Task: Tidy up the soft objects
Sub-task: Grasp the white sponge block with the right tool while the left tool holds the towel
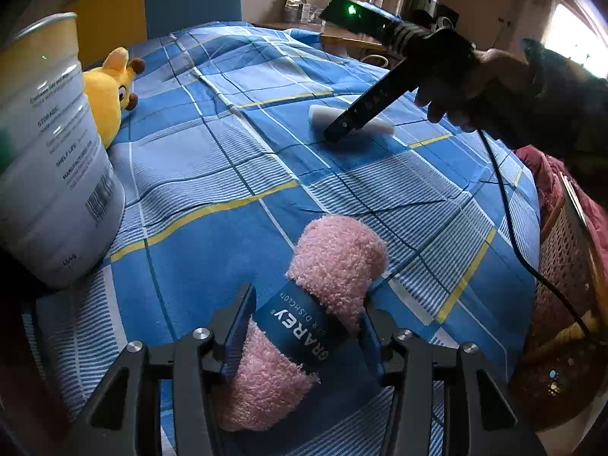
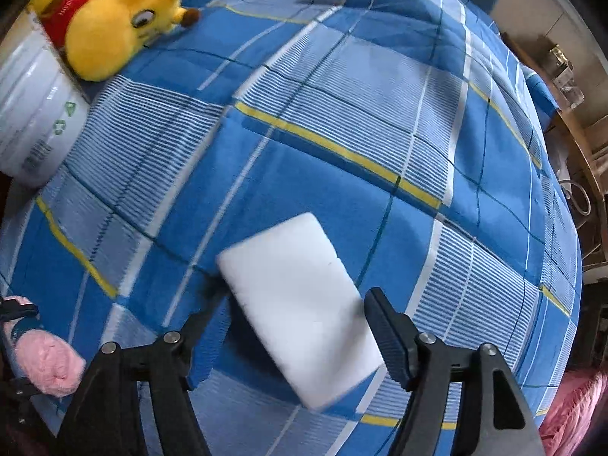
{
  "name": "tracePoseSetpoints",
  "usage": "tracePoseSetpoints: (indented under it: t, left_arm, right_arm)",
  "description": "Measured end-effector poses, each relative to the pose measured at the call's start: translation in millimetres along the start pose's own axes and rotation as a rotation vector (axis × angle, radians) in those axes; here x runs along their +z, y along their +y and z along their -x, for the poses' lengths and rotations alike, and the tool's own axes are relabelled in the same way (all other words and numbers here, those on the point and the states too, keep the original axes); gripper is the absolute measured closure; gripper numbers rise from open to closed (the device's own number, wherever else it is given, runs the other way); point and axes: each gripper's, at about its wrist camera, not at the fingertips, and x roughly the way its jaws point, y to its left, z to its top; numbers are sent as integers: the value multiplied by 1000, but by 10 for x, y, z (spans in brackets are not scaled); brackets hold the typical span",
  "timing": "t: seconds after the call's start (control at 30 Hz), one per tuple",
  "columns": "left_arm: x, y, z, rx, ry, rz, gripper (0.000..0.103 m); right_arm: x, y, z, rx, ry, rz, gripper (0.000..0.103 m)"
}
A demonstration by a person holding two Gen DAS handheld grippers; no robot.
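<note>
My left gripper [image 1: 307, 304] is shut on a rolled pink dishcloth [image 1: 334, 254] with a dark blue paper band, just above the blue checked bedcover [image 1: 212, 167]. The cloth also shows at the left edge of the right wrist view [image 2: 49, 364]. My right gripper [image 2: 292, 315] is open, its fingers on either side of a white sponge block [image 2: 300, 304] lying flat on the cover; in the left wrist view the right gripper [image 1: 342, 129] is at that sponge [image 1: 319, 114]. A yellow plush giraffe [image 2: 110, 26] lies at the far left, also in the left wrist view [image 1: 110, 95].
A large white tin [image 1: 49, 159] stands on the cover at the left, beside the plush; it shows in the right wrist view too [image 2: 34, 114]. A wicker basket [image 1: 562, 266] with pink fabric sits off the bed's right side. A cable [image 1: 509, 212] trails from the right gripper.
</note>
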Motion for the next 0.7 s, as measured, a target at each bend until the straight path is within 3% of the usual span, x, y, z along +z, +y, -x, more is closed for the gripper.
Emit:
tracePoseSetpoints:
  t: [0.27,0.4,0.5,0.7]
  left_arm:
    - [7,19,-16,-8,-6,40,50]
    - [-2,5,-9,-4,-7,42,50]
    - [-2,11,-9,-3,-7,51,50]
    - [-2,17,-6,-5,-4,57,50]
  right_arm:
    - [-32,-92,-14,15,-13,-34,30]
    - [-143,-35,259,138,-68,-16,30]
    - [-140,-56,311,96,-66,-2,30]
    - [-90,-21,124,45,20,68,30]
